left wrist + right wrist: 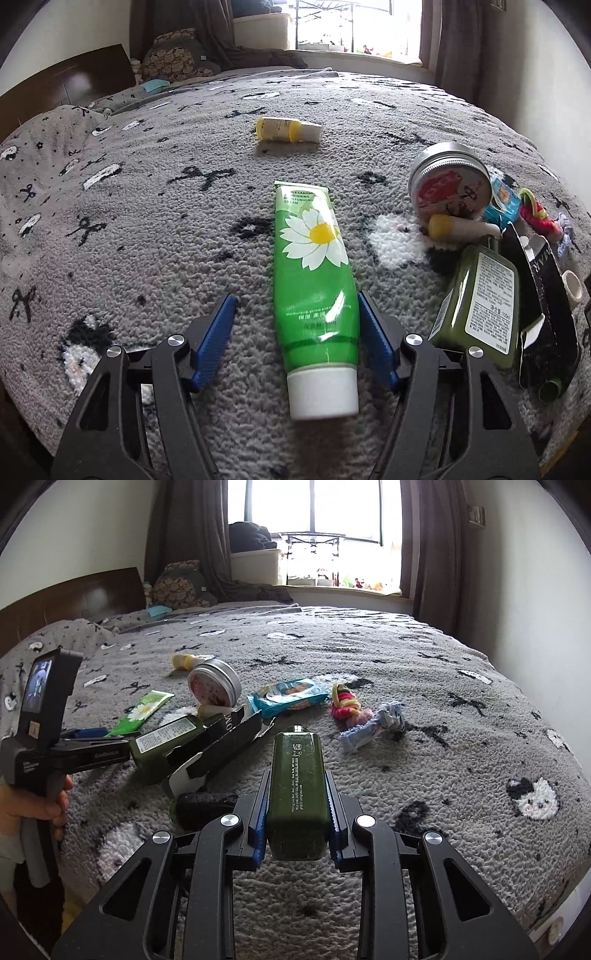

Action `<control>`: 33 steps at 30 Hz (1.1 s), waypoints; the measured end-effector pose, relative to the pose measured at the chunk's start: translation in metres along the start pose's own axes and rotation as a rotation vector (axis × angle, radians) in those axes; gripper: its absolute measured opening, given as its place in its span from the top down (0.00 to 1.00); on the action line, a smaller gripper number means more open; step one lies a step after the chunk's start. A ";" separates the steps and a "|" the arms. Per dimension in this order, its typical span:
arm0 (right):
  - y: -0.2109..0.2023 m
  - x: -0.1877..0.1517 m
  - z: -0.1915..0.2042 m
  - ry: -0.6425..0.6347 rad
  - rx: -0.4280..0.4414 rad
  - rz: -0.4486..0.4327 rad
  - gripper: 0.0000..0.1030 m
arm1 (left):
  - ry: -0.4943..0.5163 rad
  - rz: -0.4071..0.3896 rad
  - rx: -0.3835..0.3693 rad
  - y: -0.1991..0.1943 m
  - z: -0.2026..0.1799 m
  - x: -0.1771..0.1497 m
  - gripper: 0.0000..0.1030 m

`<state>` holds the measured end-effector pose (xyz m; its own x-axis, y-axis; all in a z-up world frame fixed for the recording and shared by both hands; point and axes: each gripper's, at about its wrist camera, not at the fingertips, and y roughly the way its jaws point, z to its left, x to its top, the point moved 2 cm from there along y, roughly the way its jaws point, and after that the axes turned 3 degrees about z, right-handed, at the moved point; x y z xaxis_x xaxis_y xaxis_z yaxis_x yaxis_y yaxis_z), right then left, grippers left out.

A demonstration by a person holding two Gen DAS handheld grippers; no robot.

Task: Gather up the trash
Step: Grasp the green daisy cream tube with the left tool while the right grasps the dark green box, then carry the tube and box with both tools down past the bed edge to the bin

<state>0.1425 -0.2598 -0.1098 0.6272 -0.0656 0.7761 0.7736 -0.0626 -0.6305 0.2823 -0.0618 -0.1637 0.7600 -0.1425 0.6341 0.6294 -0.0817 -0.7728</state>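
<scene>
A green daisy-print cream tube (314, 258) lies on the grey blanket, white cap toward me. My left gripper (295, 295) straddles it. The right blue finger (373, 332) is at the tube's edge and the left finger stands apart, so the jaws are open. In the right wrist view my right gripper (297, 775) is shut on a dark green flat bottle (295, 794), neck pointing away. The tube (146, 710) also shows there at the left, beside the left gripper's body.
A second green bottle (480, 306), a torn black carton (546, 295), a silver tin (450, 181) and a blue packet (288, 696) are piled together. Farther off lie a small yellow bottle (284, 129) and knotted fabric pieces (345, 701). A hand (44, 805) holds the left gripper.
</scene>
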 end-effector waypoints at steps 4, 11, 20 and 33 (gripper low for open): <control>-0.007 0.000 0.000 -0.003 -0.016 -0.010 0.74 | 0.001 0.021 -0.025 0.006 0.000 0.005 0.48; -0.032 0.006 0.007 -0.016 -0.024 -0.053 0.74 | 0.033 0.018 -0.027 -0.006 0.001 -0.004 0.62; -0.066 0.007 0.017 -0.023 -0.009 -0.108 0.74 | 0.063 -0.046 -0.041 -0.057 0.007 -0.043 0.62; -0.134 0.010 0.029 -0.026 0.041 -0.234 0.74 | 0.066 -0.271 -0.099 -0.183 0.008 -0.069 0.62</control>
<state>0.0474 -0.2236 -0.0177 0.4323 -0.0281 0.9013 0.9008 -0.0322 -0.4331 0.1152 -0.0295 -0.0658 0.5520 -0.1660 0.8171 0.7868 -0.2206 -0.5764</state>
